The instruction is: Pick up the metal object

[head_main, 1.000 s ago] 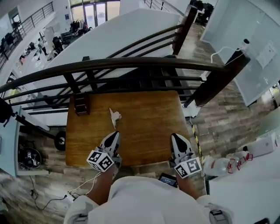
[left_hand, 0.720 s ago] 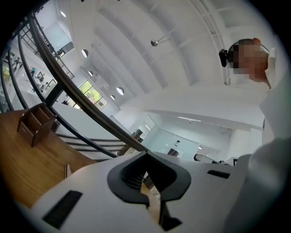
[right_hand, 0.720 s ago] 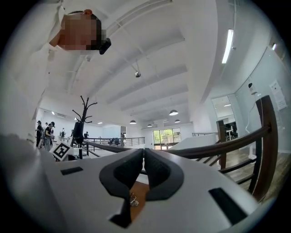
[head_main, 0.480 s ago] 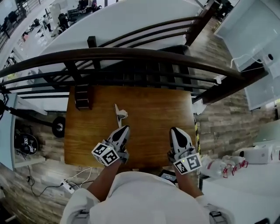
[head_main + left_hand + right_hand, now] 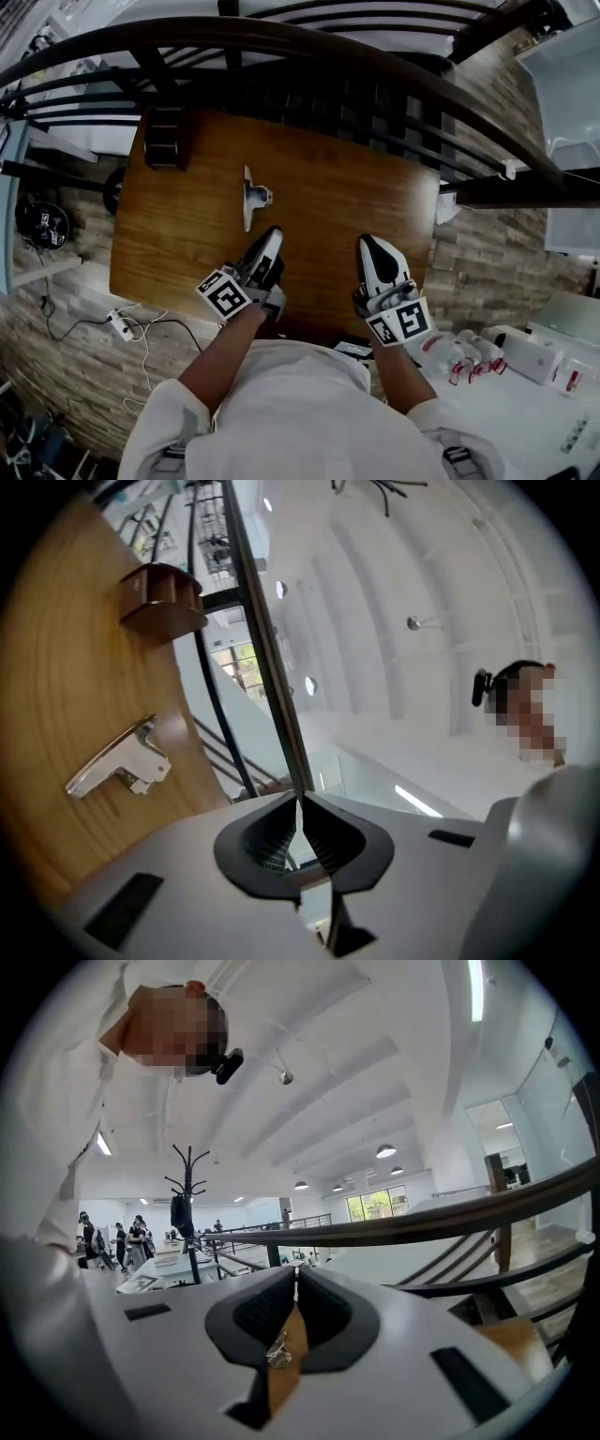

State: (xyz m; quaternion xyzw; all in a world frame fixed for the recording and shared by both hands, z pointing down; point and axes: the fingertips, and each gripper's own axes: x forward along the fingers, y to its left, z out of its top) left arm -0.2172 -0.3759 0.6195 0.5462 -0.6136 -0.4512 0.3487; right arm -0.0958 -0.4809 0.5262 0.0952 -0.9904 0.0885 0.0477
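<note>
Yet to lift the metal object (image 5: 251,197), lying untouched on the table (image 5: 328,206) just ahead of the left gripper (image 5: 272,236). Jaws pressed together and empty on that one and on the right gripper (image 5: 367,247) alike. Everything left to do: open, reach, clamp, raise.

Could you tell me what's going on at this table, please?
A person stands over a wooden table beside a railing, with a claw in each hand. The metal object lies on the table, untouched. The left claw is shut and empty, with its tip just short of the object on the person's side. The right claw is also shut and empty, off to the right over bare wood. Nothing has been picked up yet.
</note>
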